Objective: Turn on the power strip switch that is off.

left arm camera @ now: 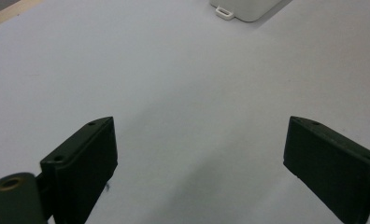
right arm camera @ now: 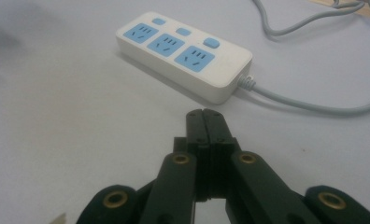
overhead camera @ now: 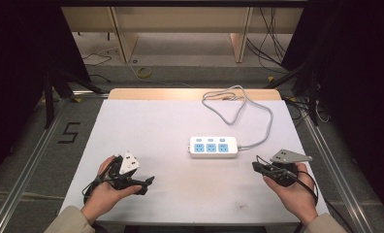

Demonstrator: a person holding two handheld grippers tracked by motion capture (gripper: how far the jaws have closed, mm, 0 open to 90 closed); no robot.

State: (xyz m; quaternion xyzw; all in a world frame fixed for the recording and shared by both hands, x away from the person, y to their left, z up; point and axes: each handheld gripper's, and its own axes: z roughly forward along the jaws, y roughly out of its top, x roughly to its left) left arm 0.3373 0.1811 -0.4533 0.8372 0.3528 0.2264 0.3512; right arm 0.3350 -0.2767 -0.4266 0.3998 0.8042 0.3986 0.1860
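High view: white power strip (overhead camera: 213, 146) mid-table, grey cord (overhead camera: 238, 104) looping behind. Left gripper (overhead camera: 149, 181) at near left, jaws wide apart, empty. Right gripper (overhead camera: 254, 166) at near right, jaws pressed together, empty, near strip.

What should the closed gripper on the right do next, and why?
Probably ease the right gripper forward toward the power strip: its jaws are shut and empty, pointing at the strip's cord end, a gap of bare table between them.
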